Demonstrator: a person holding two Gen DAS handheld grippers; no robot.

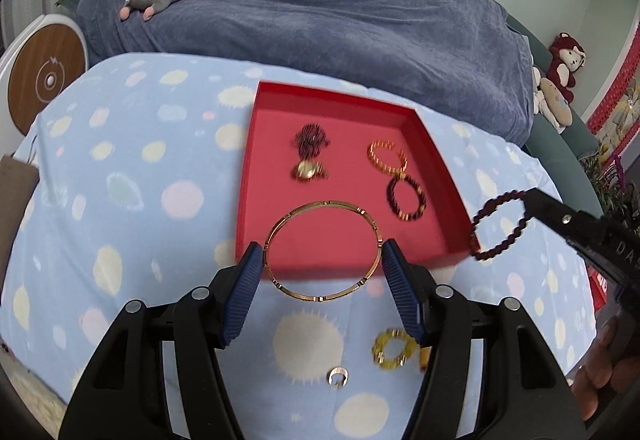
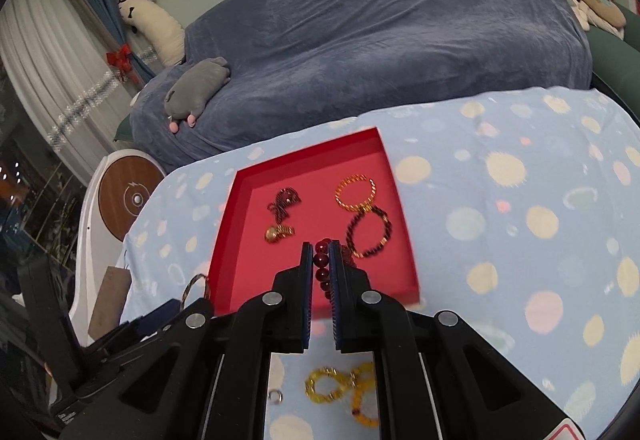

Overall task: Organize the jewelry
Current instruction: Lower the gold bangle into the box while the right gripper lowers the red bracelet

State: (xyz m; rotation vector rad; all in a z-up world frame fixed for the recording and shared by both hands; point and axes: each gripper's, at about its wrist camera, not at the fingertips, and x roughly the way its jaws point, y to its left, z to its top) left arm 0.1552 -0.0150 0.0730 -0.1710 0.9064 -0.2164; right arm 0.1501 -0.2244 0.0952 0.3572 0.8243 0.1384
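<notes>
Both my grippers raised over the spotted worktop (image 1: 120, 168), each carrying a piece of jewelry.

Left to right: my left gripper (image 1: 322, 254) has its fingers (image 1: 244, 292) clasped on a gold bangle (image 1: 322, 251) above the near edge of the red tray (image 1: 360, 240); inside the tray lie a dark necklace with a gold pendant (image 1: 310, 154), a gold chain bracelet (image 1: 386, 156) and a dark beaded bracelet (image 1: 406, 198); my right gripper (image 2: 321, 272), fingers clenched on a dark red bead bracelet (image 2: 322, 264), is at the tray's near right corner. Yellow bead bracelets (image 2: 344, 386) and a small ring (image 1: 338, 376) lie at the worktop's near edge.
</notes>
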